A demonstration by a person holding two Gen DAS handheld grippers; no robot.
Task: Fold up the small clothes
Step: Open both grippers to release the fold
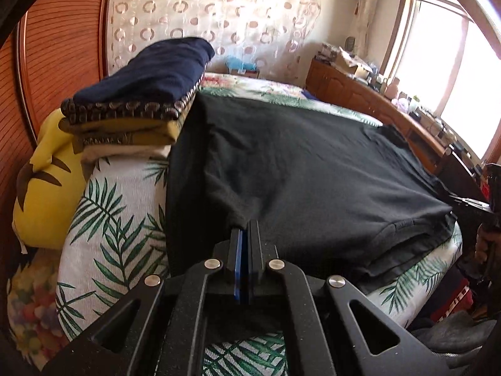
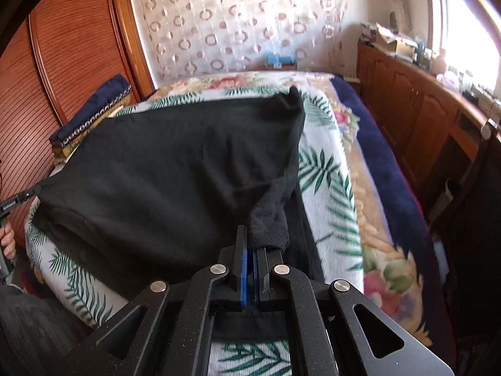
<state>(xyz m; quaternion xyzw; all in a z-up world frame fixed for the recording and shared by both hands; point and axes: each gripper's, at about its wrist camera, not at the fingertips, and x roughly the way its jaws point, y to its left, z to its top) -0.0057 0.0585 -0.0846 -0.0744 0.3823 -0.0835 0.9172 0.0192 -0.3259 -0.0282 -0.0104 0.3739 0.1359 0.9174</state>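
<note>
Free room as I see it, taken from the black garment spread on the leaf-print bed cover. Left of it, touching its edge, a stack of folded clothes blocks passage. Beyond it, open bed surface. Right of it, a bare strip of cover, then the wooden cabinet.

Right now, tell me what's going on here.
A person is folding a black garment on the leaf-print bed. The left hand-held gripper and the right hand-held gripper are each shut on a near corner of it. A stack of folded clothes sits at the left.
</note>
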